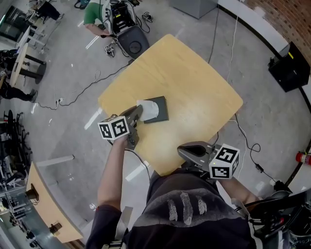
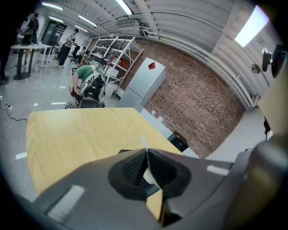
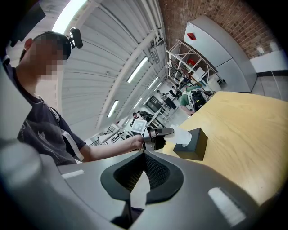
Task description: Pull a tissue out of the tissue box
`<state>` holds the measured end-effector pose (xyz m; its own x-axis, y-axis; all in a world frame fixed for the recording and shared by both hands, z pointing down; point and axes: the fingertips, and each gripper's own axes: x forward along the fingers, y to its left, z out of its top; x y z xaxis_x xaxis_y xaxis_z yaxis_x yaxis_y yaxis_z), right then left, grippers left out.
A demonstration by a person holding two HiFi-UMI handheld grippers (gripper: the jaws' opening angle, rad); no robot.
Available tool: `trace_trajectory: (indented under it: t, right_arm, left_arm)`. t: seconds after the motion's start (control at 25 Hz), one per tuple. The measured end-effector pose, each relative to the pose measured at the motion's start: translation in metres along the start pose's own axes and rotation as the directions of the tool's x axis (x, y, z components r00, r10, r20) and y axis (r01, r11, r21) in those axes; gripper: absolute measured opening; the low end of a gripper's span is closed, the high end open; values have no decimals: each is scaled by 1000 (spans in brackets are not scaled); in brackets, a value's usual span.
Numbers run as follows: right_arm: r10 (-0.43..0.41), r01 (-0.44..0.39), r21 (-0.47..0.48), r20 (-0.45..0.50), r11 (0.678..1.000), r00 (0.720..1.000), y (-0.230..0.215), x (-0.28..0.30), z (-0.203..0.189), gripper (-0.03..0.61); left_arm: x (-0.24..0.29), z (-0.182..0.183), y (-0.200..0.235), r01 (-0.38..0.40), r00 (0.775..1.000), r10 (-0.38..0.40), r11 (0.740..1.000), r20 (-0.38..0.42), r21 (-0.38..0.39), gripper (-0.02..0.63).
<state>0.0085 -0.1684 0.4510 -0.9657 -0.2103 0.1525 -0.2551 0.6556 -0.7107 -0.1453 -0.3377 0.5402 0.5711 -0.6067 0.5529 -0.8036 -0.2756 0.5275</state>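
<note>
A dark tissue box (image 1: 159, 109) stands on the light wooden table (image 1: 194, 92), near its left edge. A white tissue (image 1: 147, 110) sticks up out of the box's top. My left gripper (image 1: 140, 111) reaches the tissue from the near left and is shut on it. In the left gripper view the thin white tissue (image 2: 145, 146) is pinched between the closed jaws of the left gripper (image 2: 146, 153). My right gripper (image 1: 181, 150) rests at the table's near edge, shut and holding nothing. The right gripper view shows the box (image 3: 192, 143), the tissue (image 3: 181, 134) and the left gripper (image 3: 158, 133) beyond the right gripper (image 3: 144, 155).
The table's near edge (image 1: 165, 171) lies just by the right gripper. A person (image 1: 95, 14) crouches by equipment on the floor beyond the table. Cables (image 1: 245, 138) trail over the grey floor. A black case (image 1: 289, 68) sits at the right.
</note>
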Motion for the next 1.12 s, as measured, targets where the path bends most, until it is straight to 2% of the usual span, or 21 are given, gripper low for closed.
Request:
trace_trajectory:
  t: [0.72, 1.12]
  right_arm:
    - [10, -10, -7, 46, 1000, 999, -2, -13, 3, -2]
    - [8, -8, -1, 55, 1000, 998, -3, -22, -2, -2]
  left_arm:
    - [-10, 8, -11, -36, 999, 35, 999, 11, 25, 5]
    - [-17, 7, -9, -48, 999, 48, 999, 25, -6, 5]
